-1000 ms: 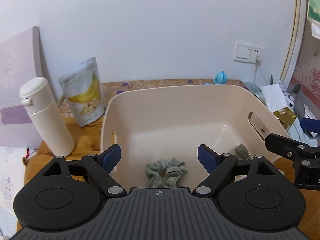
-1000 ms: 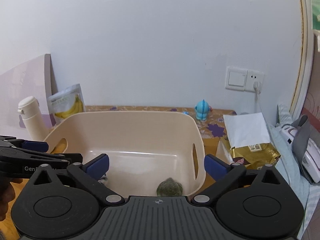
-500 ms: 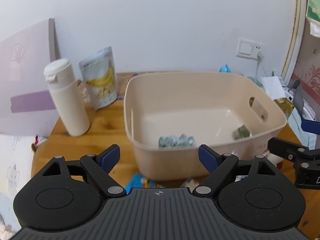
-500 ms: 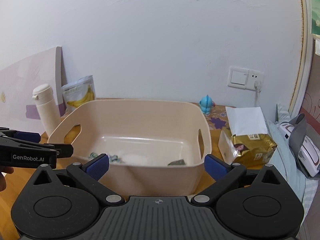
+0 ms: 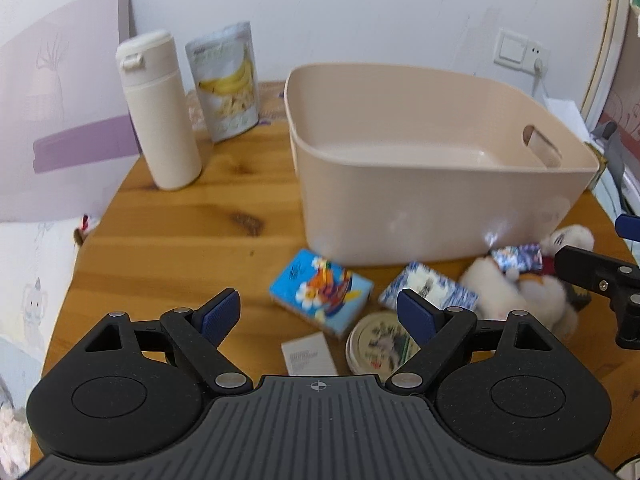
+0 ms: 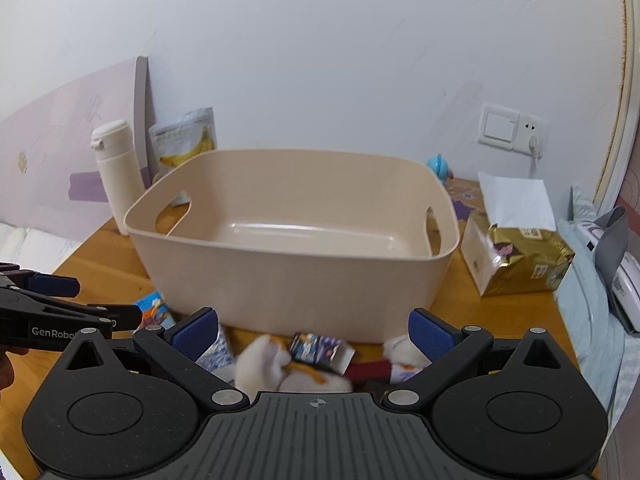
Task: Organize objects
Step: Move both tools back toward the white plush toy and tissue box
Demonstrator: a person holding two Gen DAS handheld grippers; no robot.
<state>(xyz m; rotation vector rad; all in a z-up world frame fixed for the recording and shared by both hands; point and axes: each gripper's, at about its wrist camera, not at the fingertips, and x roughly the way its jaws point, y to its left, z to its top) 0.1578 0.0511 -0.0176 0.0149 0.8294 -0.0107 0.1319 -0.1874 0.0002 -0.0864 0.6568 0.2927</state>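
A beige plastic bin [image 5: 440, 200] stands on the wooden table [image 5: 180, 248]; it also shows in the right wrist view [image 6: 296, 276]. In front of it lie a blue tissue pack [image 5: 320, 292], a blue-white packet [image 5: 430, 290], a round tin [image 5: 380, 346], a white card [image 5: 308, 354], a white plush toy [image 5: 520, 288] and a small colourful box [image 6: 320, 350]. My left gripper [image 5: 320, 314] is open and empty above the tissue pack and tin. My right gripper [image 6: 314, 330] is open and empty above the plush toy [image 6: 260, 368].
A white bottle [image 5: 158, 110] and a banana snack bag [image 5: 226, 84] stand left of the bin. A gold bag [image 6: 524, 256] and a blue figurine [image 6: 438, 168] are to its right. A wall socket [image 6: 514, 128] with a cable is behind.
Both grippers have pulled back and away from the bin. The bin's inside contents have gone out of sight and the loose items in front of it have come into view.
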